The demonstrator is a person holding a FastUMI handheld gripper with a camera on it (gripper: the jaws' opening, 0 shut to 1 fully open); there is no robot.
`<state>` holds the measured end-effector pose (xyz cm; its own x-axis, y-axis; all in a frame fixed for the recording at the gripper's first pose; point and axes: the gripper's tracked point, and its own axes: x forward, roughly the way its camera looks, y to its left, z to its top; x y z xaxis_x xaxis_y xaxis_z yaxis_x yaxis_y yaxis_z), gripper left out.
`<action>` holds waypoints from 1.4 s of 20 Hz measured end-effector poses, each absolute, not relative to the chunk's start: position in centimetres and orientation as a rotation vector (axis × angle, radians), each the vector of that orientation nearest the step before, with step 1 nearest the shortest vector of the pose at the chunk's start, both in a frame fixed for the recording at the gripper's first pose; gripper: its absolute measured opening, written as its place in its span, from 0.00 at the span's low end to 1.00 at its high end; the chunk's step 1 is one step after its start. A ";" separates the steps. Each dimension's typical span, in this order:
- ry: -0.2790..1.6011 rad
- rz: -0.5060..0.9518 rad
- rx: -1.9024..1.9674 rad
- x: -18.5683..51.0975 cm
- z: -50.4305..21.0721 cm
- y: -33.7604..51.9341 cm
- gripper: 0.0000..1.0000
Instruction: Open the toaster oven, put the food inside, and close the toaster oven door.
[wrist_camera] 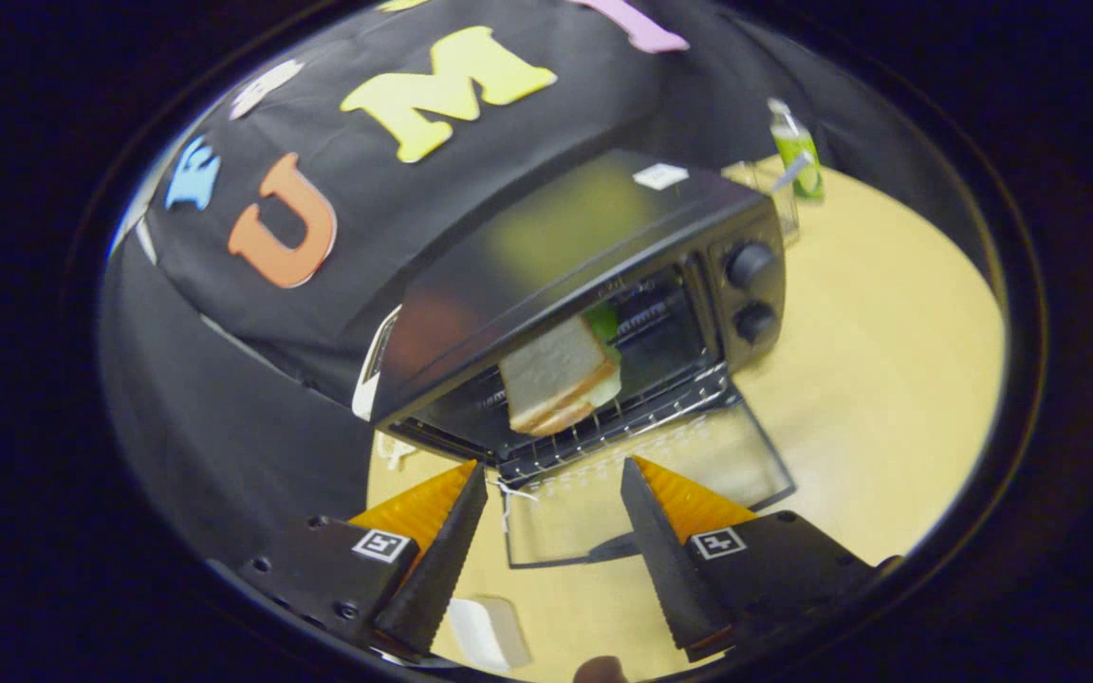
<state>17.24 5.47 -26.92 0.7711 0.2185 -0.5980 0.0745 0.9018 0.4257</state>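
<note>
A black toaster oven [594,247] stands on a pale wooden table [888,398] beyond my fingers, with two knobs on its right side. Its glass door [641,484] hangs open and lies flat toward me, reaching between my fingertips. A sandwich [561,375] of white bread with a green filling lies on the wire rack [603,427] inside the oven. My gripper [554,470] is open, with nothing between its fingers, and hovers just above the front edge of the door.
A green-labelled bottle [798,152] and a clear container [774,190] stand behind the oven to the right. A small white block [490,634] lies on the table below my left finger. Black cloth walls close the left and back.
</note>
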 end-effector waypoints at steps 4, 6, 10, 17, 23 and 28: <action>0.613 0.107 0.173 13.4 -25.5 4.0 0.93; 0.602 0.099 0.102 11.6 -26.2 3.7 0.95; 0.644 0.117 0.051 8.8 -30.1 4.6 0.99; 0.738 0.094 0.017 7.6 -37.9 5.2 0.99; 0.784 0.082 -0.008 9.2 -42.1 6.2 0.99; 0.785 0.060 -0.032 11.1 -43.2 6.6 0.99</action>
<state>11.14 6.57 -43.21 0.7056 0.0424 -0.7073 -0.0664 0.9978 -0.0064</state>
